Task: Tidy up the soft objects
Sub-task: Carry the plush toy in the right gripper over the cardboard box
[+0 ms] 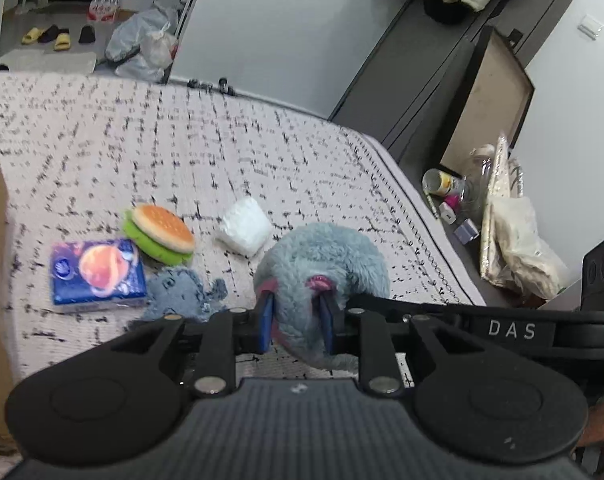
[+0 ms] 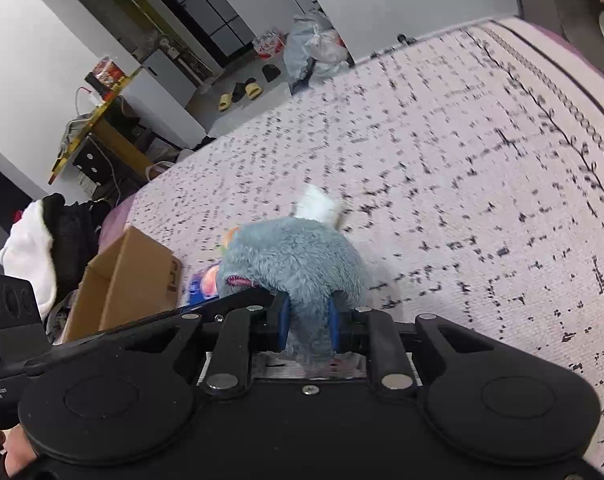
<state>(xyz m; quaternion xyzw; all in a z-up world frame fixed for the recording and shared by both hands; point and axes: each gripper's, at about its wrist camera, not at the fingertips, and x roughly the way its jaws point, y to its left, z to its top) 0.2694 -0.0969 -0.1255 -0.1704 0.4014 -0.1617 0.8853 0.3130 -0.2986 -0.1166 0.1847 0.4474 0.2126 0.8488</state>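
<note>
Slippers lie on the floor past the bed, near stuffed plastic bags. Beside the bed a dark cabinet stands over a cup and a pale bag. Clothes are heaped at the bed's other side.

Grey plush toy: shaggy matt pile, pink stitched patches seen. Bed cover beneath toy: woven cloth, matt, speckled. Burger left of toy: soft foam look, matt. Tissue pack beyond burger: glossy printed film. White bundle behind toy: crinkled plastic wrap. Box left of toy: plain brown cardboard.
</note>
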